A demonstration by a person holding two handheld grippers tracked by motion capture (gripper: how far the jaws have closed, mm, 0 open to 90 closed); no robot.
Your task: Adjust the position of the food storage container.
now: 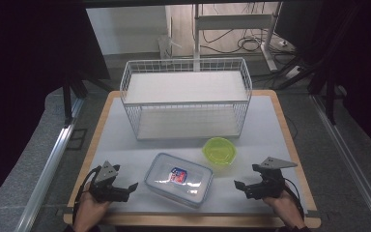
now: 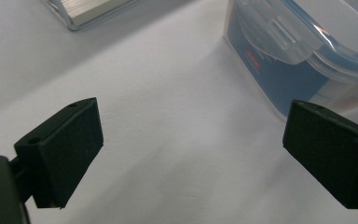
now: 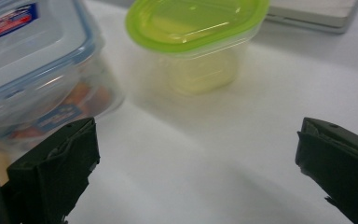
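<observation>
The left tongs (image 1: 134, 185) rest low at the near left of the table (image 1: 270, 125), held in the person's left hand (image 1: 89, 210), with the jaws spread wide and nothing between them; in the left gripper view the two black pads (image 2: 65, 156) stand far apart over bare white table surface. The right tongs (image 1: 237, 184) sit at the near right in the person's right hand (image 1: 285, 205), also gaping wide and holding nothing, the jaws pointing in toward the middle of the table. Between the two tongs lies the clear rectangular container (image 1: 178, 179) with a blue-edged clip lid and a red and blue label on top, set at a slant and near the table's front edge; it is just beyond the left tongs' right jaw in the left gripper view (image 2: 303, 46), apart from it. Just behind and to the right of that box stands the small container with the lime-green lid (image 1: 219, 151), near the clear box, though whether they touch cannot be told; the right gripper view shows it (image 3: 198, 42) ahead of the open jaws, with the clear box to its left. Farther back, across the middle of the table, stands a white wire rack (image 1: 186, 99) with two shelves.
</observation>
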